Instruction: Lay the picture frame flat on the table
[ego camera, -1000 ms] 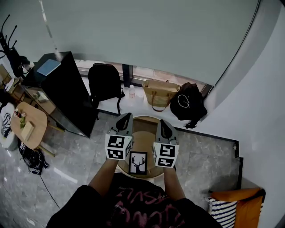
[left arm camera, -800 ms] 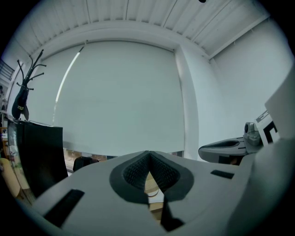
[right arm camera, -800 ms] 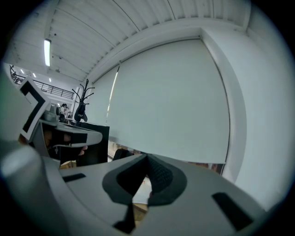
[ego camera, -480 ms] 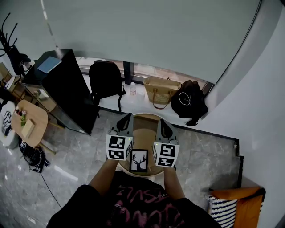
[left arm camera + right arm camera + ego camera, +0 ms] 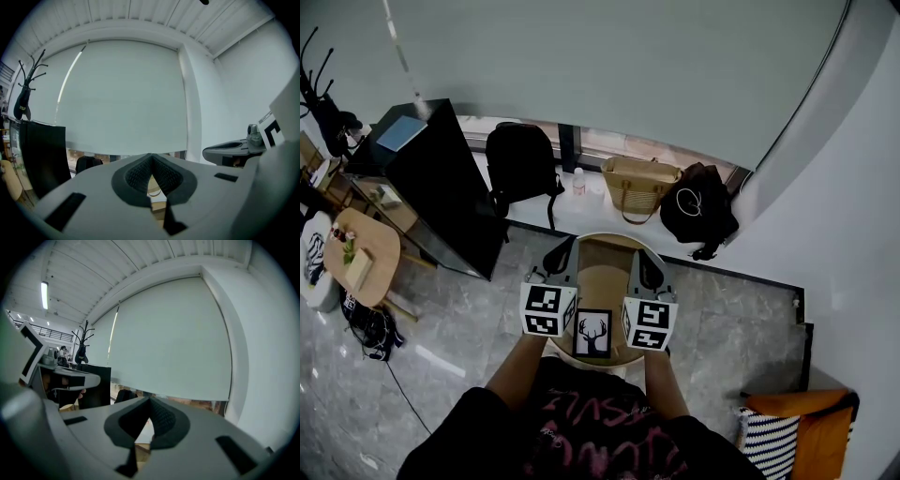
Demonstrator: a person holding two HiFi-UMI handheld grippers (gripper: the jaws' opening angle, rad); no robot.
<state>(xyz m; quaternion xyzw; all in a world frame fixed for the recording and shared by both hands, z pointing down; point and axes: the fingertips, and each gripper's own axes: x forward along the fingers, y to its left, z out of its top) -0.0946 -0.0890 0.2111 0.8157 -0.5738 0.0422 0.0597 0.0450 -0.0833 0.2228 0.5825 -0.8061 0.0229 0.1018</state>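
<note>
The picture frame [image 5: 592, 333], black-edged with a deer silhouette on white, sits at the near edge of the small round wooden table [image 5: 605, 277], between the two marker cubes. I cannot tell whether it stands or lies flat. My left gripper [image 5: 564, 252] reaches over the table's left side and my right gripper [image 5: 649, 266] over its right side, both beyond the frame and apart from it. In the left gripper view the jaws [image 5: 151, 159] are shut on nothing; in the right gripper view the jaws [image 5: 150, 401] are likewise shut and empty. Neither gripper view shows the frame.
Along the window ledge sit a black backpack [image 5: 520, 164], a bottle [image 5: 578, 186], a woven bag [image 5: 636, 187] and a black bag [image 5: 698, 211]. A black cabinet [image 5: 431, 187] stands at left, a low wooden table [image 5: 361, 262] farther left, an orange chair [image 5: 797, 431] at lower right.
The head view has tilted a little, so table and frame sit slightly higher in the picture. Both grippers stay shut, flanking the frame as before.
</note>
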